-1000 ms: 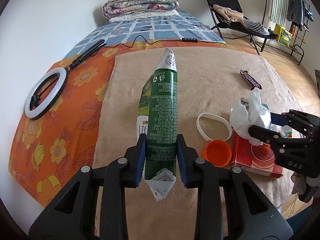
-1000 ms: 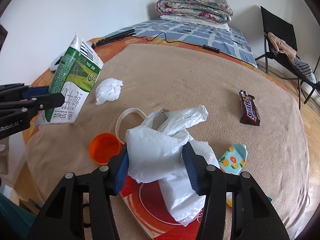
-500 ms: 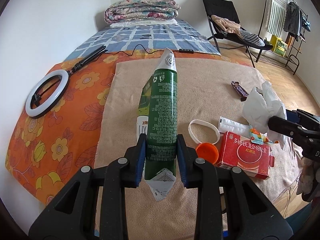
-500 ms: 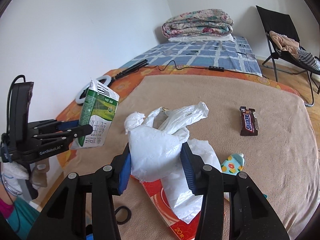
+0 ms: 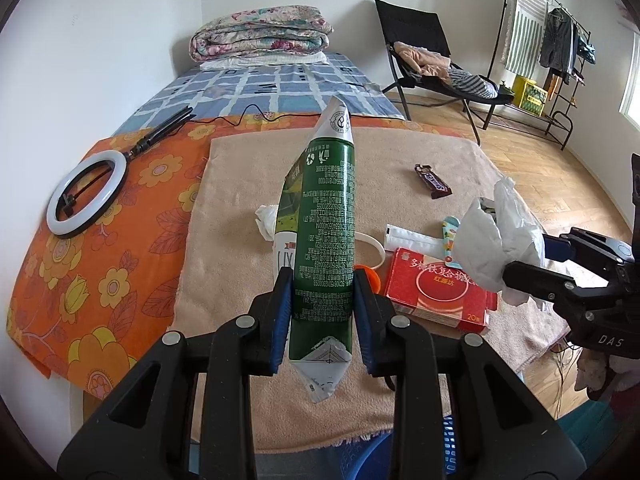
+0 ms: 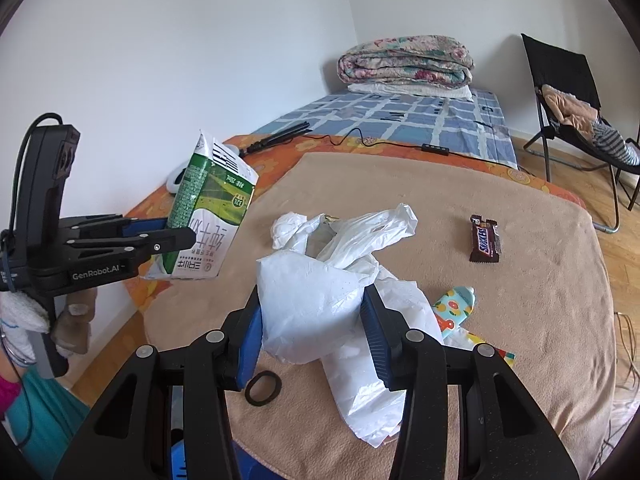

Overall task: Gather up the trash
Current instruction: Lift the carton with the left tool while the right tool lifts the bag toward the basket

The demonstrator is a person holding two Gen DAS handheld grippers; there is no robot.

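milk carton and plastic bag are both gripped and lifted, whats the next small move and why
Probably carry both toward the near edge of the bed. The left gripper is clamped on the milk carton and the right gripper on the white plastic bag, both clear of the beige blanket; something blue shows just below that edge.

I see white walls [image 6: 200,60], a wood floor [image 5: 560,184], my bed [image 5: 280,92] with folded quilts [image 5: 260,36], a black chair [image 5: 416,40] and a clothes rack [image 5: 560,40].

Bare beige blanket [image 6: 420,184] fills the upper middle of the right wrist frame, open for passage. Toward the lower right, a chocolate bar [image 6: 485,245], a fruit-printed pack [image 6: 454,304] and a black ring [image 6: 262,389] clutter the near edge.
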